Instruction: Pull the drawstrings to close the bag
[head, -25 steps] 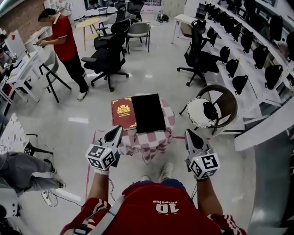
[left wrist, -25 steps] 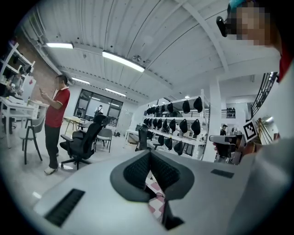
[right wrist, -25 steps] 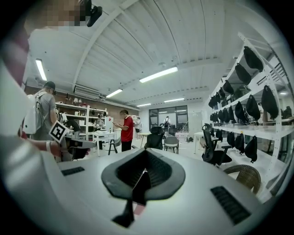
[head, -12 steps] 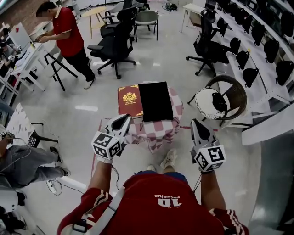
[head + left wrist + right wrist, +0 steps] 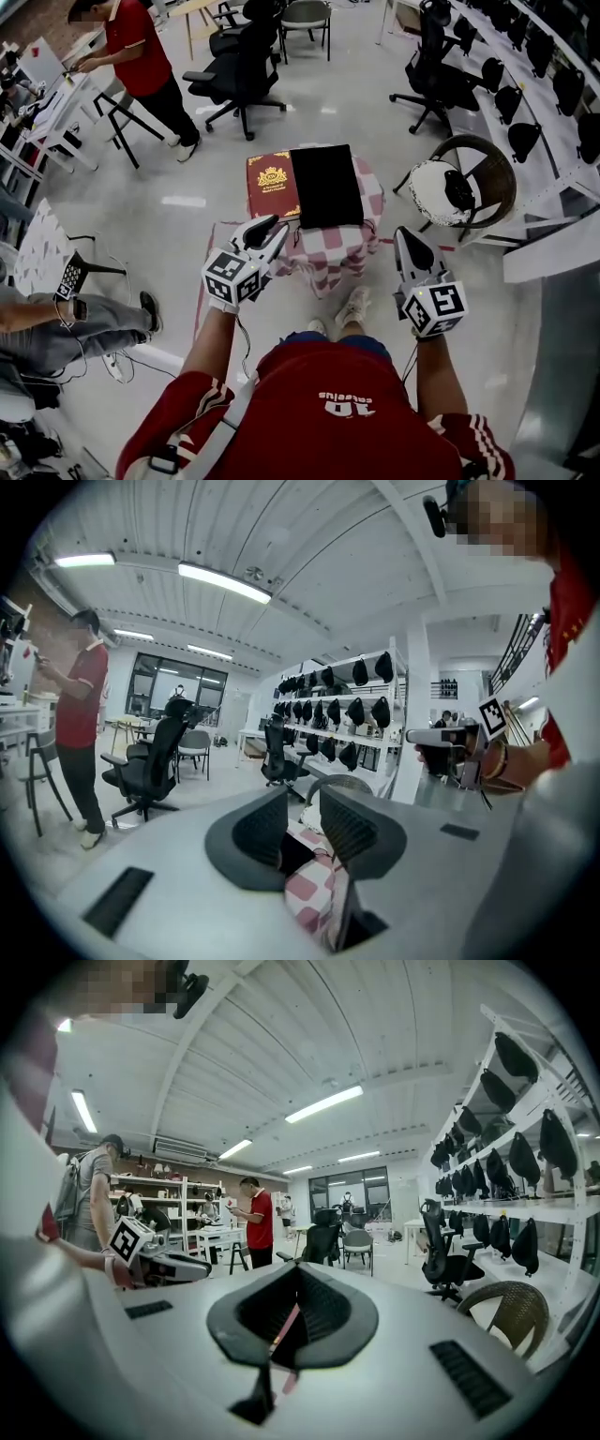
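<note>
The step in hand is the reach-in, before any cord is taken. The black bag [image 5: 325, 186] lies flat on top of the small desk [image 5: 330, 251], which is draped in a red-and-white checkered cloth [image 5: 314, 897]. A red book [image 5: 272, 181] with a gold emblem lies just beside the bag, on its left.

The left hand-held gripper [image 5: 273, 231] hovers at the desk's near-left edge, short of the bag. Its jaws are opening, and the left gripper view shows only the cloth beyond the gap, with nothing pinched. The right hand-held gripper [image 5: 405, 236] hangs off the desk's right side, apart from the bag. It is clenched with nothing I can name in it (a thin pinkish strip shows at the seam of its jaws, but I cannot tell what it is). The drawstrings are too small to make out from the head view.

As I judge it, closing has not begun. The next move calls for finding the 2 cord ends at the bag's mouth. The left jaws would then come over 1 end and shut on it, and the right jaws would open for the other, so both can pull outward against each other.
</note>
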